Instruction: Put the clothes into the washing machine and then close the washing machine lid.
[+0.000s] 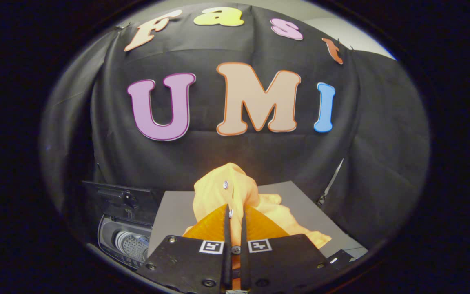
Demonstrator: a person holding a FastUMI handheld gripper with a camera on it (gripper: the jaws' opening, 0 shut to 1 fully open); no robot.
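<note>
Clothes here come down to one piece, as far as I can count: a single orange garment (235, 196) with a small pale button on it, bunched up and rising just ahead of my gripper (235, 220). My gripper's two fingers are drawn almost together, only a thin slit between them, and the orange cloth is pinched in that slit, so I judge I have hold of it. The rest of the cloth spills off to the right of the fingers and hangs over the grey desk (169, 212).

What the next move turns on is where the washing machine (127, 241) lies from me: it sits low and to the left of the fingers, beside the desk's left edge, well apart from the cloth. I count one machine, its top opening showing a perforated drum (134, 245), and one dark lid (116, 196) standing raised behind the opening.

So the garment has to travel leftward and down from where I hold it. The trailing cloth on the right could drag across the desk or catch on the machine's rim as it goes. The lid is not yet closed.
</note>
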